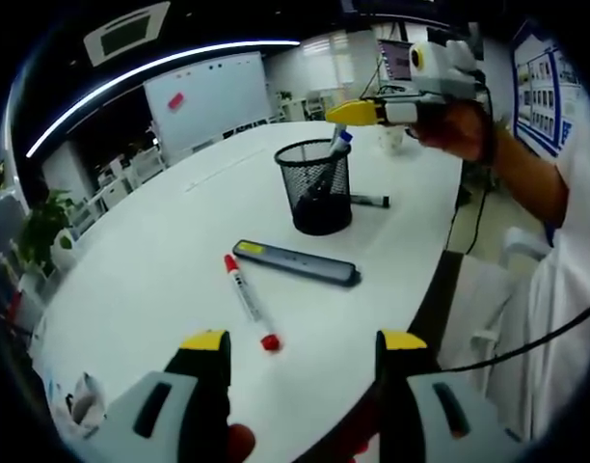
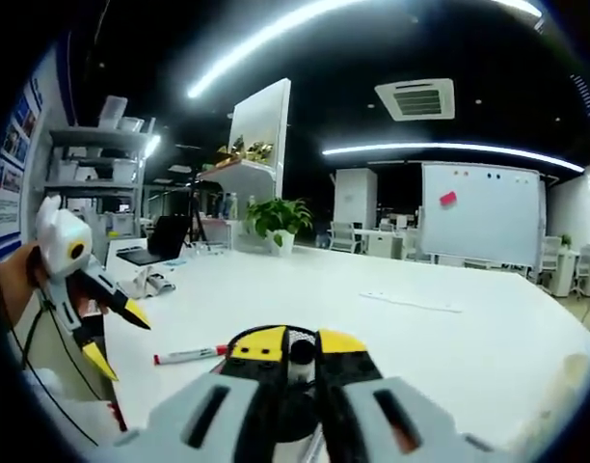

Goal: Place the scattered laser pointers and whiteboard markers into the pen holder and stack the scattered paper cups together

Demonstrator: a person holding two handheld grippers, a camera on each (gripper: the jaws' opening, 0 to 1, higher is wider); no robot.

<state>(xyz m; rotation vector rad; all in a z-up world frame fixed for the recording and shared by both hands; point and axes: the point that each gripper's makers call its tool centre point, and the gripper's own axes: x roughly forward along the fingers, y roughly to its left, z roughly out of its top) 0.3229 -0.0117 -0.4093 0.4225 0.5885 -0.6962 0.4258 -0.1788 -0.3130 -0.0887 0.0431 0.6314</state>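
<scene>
A black mesh pen holder (image 1: pixel 319 188) stands mid-table. Over it my right gripper (image 1: pixel 347 114) is shut on a blue-capped marker (image 1: pixel 342 139), whose lower end dips into the holder. In the right gripper view the marker's dark end (image 2: pixel 300 353) sits between my right gripper's (image 2: pixel 300 343) yellow tips, above the holder rim (image 2: pixel 239 338). Nearer lie a dark flat laser pointer (image 1: pixel 295 262) and a red-capped marker (image 1: pixel 249 301), (image 2: pixel 189 355). My left gripper (image 1: pixel 305 340), (image 2: pixel 119 338) is open with nothing in it, just short of the red-capped marker. A black marker (image 1: pixel 370 201) lies behind the holder.
The white table (image 1: pixel 160 260) curves to an edge on the right, where a person's white sleeve (image 1: pixel 565 289) is close. A small white cup-like thing (image 1: pixel 391 140) stands behind the holder. A whiteboard (image 2: pixel 480 214) and a potted plant (image 2: pixel 281 220) are far back.
</scene>
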